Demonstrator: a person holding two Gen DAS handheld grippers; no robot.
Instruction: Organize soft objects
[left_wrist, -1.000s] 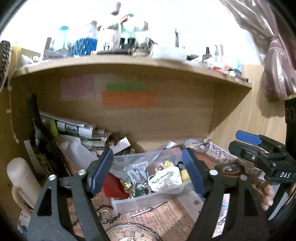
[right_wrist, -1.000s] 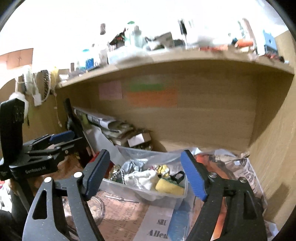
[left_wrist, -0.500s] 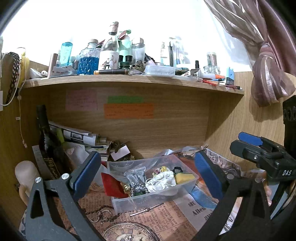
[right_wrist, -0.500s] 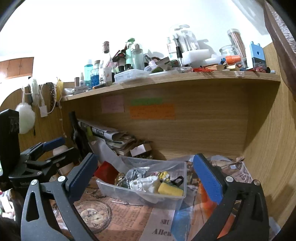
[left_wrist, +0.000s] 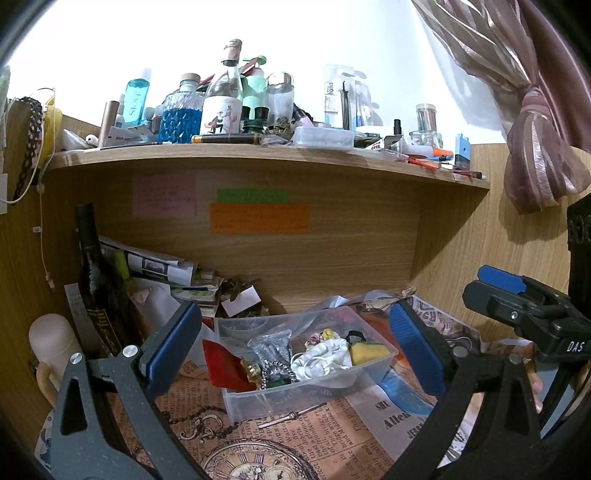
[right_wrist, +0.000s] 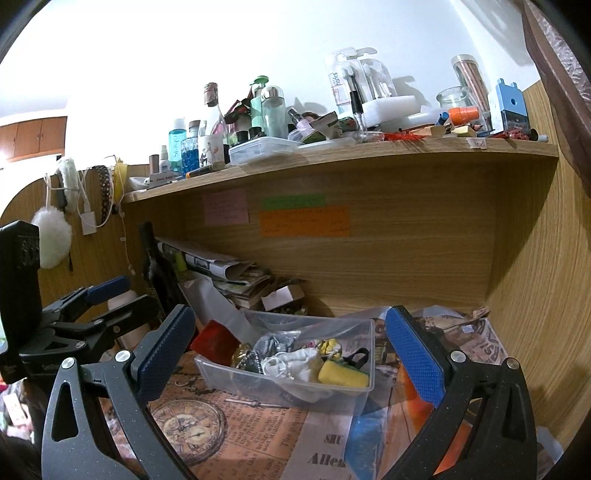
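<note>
Blue-padded and spread wide with nothing held, the left gripper (left_wrist: 293, 345) and right gripper (right_wrist: 290, 349) hover before a clear plastic bin (right_wrist: 295, 393) by the desk's back edge, where a white cloth (right_wrist: 301, 363) and yellow sponge (right_wrist: 341, 373) look light, squashy, best pinched mid-bulge.

the black body of the right gripper (left_wrist: 554, 332) carries white letters "das". the printed newspaper sheet lining the worktop (right_wrist: 325, 448) shows "shu" above "allen". a clear toothbrush package on the wooden shelf (right_wrist: 341, 86) reads "parks". writing on the coloured sticky notes is too small to read.
</note>
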